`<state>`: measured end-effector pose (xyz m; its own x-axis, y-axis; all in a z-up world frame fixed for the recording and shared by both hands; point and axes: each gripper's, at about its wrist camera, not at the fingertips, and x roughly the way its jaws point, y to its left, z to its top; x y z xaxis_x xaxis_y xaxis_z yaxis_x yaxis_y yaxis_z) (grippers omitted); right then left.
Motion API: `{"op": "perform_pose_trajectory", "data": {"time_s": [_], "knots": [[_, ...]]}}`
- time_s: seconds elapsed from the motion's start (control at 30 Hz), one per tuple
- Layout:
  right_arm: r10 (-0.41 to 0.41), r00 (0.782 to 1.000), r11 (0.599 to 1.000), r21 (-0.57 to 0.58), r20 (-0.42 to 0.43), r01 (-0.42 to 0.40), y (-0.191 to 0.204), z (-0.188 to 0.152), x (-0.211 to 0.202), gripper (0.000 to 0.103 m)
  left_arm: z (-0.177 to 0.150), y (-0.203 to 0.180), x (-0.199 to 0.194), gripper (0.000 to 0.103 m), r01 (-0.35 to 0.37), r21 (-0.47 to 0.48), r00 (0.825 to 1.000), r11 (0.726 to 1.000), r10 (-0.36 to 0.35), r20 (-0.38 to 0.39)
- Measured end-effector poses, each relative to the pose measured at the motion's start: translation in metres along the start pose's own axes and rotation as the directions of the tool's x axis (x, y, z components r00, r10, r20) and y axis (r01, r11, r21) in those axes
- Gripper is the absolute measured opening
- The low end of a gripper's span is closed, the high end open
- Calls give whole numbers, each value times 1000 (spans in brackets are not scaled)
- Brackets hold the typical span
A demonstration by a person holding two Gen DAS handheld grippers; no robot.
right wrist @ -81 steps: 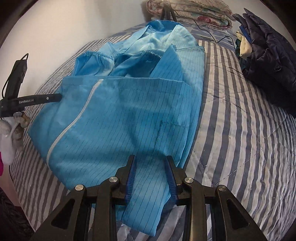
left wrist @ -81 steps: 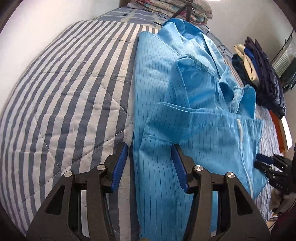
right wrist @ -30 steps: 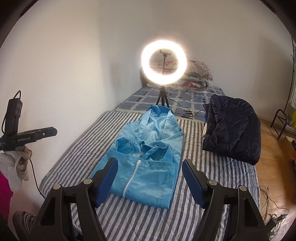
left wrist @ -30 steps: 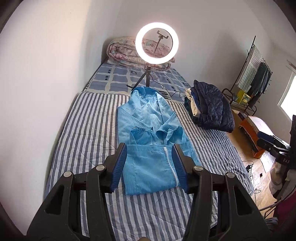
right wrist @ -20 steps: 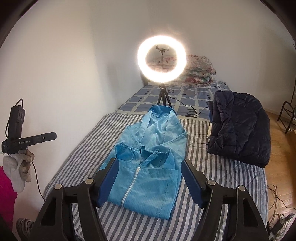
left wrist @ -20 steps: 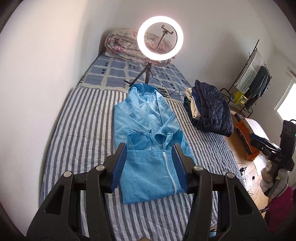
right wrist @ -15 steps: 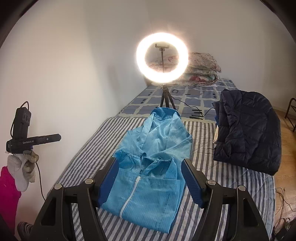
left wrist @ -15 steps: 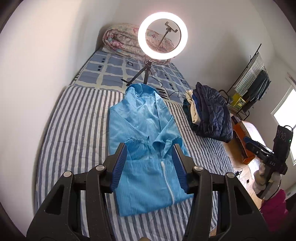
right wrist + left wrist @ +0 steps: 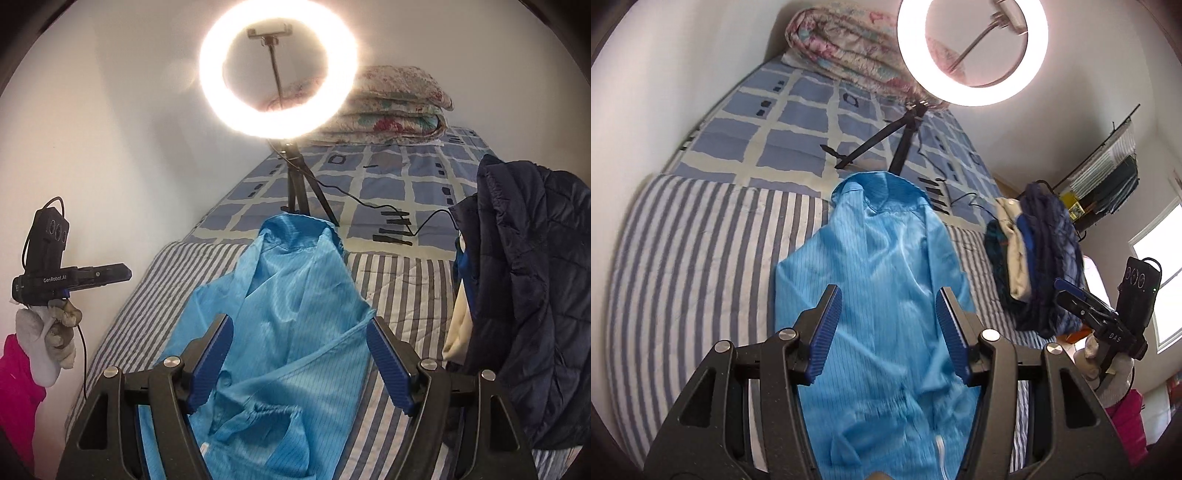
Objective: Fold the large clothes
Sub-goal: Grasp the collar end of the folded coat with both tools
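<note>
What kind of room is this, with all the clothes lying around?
Most likely a bedroom. A light blue zip-up jacket lies on a bed with a blue-and-white striped quilt, a folded floral blanket sits at its head, and a clothes rack stands by the wall.

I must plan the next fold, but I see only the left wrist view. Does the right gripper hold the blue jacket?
Observer: No. The right wrist view shows the right gripper with jaws wide and opening. The blue jacket lies beneath, not pinched.
Operator: What tops the clothes pile?
Observer: A navy quilted jacket drapes over it, its padded face showing.
Operator: How does my own tool look from there?
Observer: A gloved hand holds the left gripper left of the jacket, before the white wall. Its jaws are opening, empty.
</note>
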<state>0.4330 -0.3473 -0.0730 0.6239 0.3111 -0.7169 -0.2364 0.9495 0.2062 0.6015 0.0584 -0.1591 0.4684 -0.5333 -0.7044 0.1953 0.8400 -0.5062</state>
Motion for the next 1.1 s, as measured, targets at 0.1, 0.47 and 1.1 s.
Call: {"op": "perform_pose_trajectory", "data": {"time_s": [0.1,0.47,1.1], "knots": [[-15,1000,1000,11,-22,16,-17,16,46,77,18,17,45,54,-4,-26,1000,1000,4,-19],[65,991,998,20,-113,-63,-44,26,158,70,57,70,155,54,-32,-74,993,997,24,-114],[191,970,980,83,-153,-180,-46,27,215,7,59,32,186,0,-54,91,995,994,61,-76]]}}
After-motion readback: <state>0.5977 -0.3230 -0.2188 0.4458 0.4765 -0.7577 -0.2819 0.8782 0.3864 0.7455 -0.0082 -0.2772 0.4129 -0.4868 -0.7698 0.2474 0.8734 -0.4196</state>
